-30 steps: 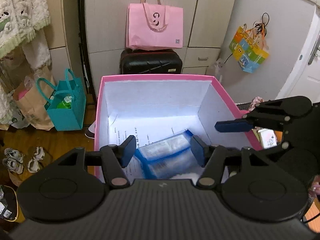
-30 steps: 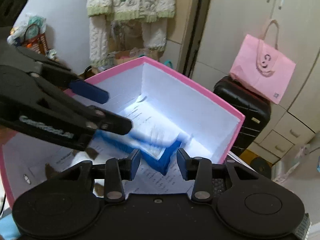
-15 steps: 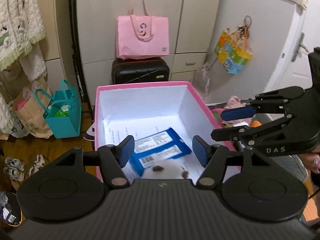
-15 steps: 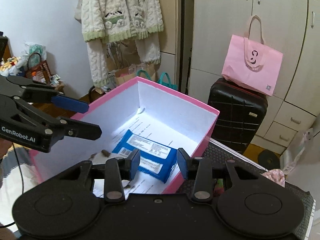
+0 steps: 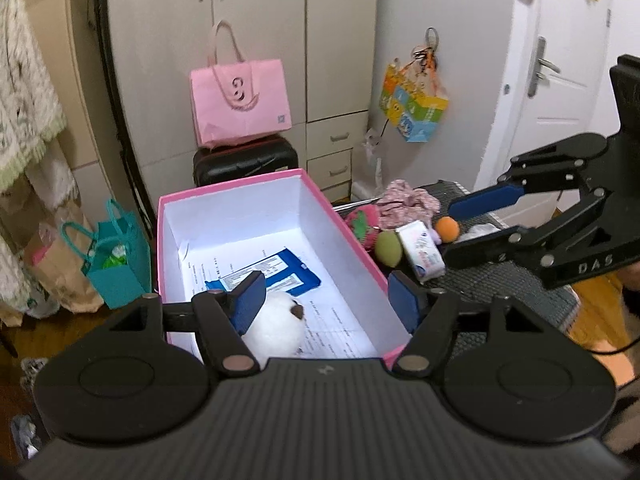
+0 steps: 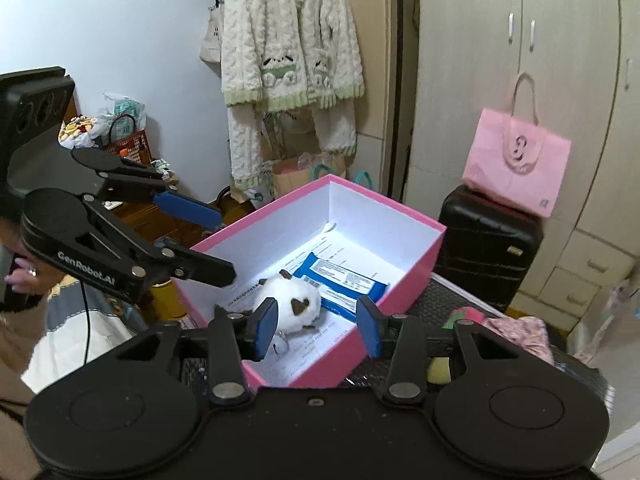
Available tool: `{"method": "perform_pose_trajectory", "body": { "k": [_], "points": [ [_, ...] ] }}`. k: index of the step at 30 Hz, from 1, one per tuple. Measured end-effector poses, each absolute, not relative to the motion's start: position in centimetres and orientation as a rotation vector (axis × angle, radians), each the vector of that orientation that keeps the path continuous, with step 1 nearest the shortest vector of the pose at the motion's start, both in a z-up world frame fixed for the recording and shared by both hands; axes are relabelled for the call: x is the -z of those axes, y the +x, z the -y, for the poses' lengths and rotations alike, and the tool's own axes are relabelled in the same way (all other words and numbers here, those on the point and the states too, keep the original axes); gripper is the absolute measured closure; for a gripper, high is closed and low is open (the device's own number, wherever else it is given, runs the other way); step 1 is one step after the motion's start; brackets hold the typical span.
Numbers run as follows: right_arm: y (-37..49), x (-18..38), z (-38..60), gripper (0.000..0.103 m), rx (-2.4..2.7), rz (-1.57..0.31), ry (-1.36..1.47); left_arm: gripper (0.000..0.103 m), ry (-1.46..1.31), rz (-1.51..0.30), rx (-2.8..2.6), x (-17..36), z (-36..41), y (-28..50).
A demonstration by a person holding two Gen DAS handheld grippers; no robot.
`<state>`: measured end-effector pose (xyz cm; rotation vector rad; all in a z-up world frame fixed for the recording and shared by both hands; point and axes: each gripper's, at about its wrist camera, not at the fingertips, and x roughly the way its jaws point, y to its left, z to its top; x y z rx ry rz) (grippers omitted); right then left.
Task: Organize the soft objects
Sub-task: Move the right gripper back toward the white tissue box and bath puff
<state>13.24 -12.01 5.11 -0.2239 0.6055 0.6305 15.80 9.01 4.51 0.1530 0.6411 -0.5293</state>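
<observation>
we see a dark ribbed counter [image 5: 516,280] in a small bedroom, with pale wardrobe doors [image 5: 256,48] behind it and a white door [image 5: 568,92] at the right. a pink tote bag [image 5: 240,106] sits on top of a black suitcase [image 5: 246,162], a knitted cardigan [image 6: 290,36] hangs on the wall, and a teal bag [image 5: 118,266] stands on the wooden floor.

the pink box [image 6: 408,276] takes the counter's left end. inside it, on printed paper, lie a blue wipes pack [image 6: 344,280] and a white plush toy [image 6: 290,306] — the toy nearer our edge, touching or just overlapping the pack. beside the box's right wall, toward the counter's far edge, we find the loose soft things: a pink-green plush [image 5: 362,222], a floral cloth [image 5: 408,204], a green ball [image 5: 388,248], a white tissue pack [image 5: 420,250] and an orange ball [image 5: 447,229], all close together.

our left tool [image 5: 326,300] hangs above the near end of the box with its pads well apart — they have just been opening, and nothing sits between them. our right tool [image 6: 316,328] is released too, its pads parted a little more than a moment ago and gripping nothing; it hovers over the near right wall of the box.
</observation>
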Motion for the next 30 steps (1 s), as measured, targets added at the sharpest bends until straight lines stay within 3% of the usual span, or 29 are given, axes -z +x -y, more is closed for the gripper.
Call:
{"method": "perform_pose_trajectory", "body": {
  "k": [14, 30],
  "points": [
    [5.3, -5.1, 18.5, 0.049, -0.514, -0.506, -0.212, 0.029, 0.322, -0.565, 0.688, -5.0, -4.4, 8.4],
    [4.1, -0.3, 24.7, 0.041, -0.433, -0.571, -0.18, 0.029, 0.262, -0.689, 0.773, -1.6, 2.3, 9.8]
  ]
}}
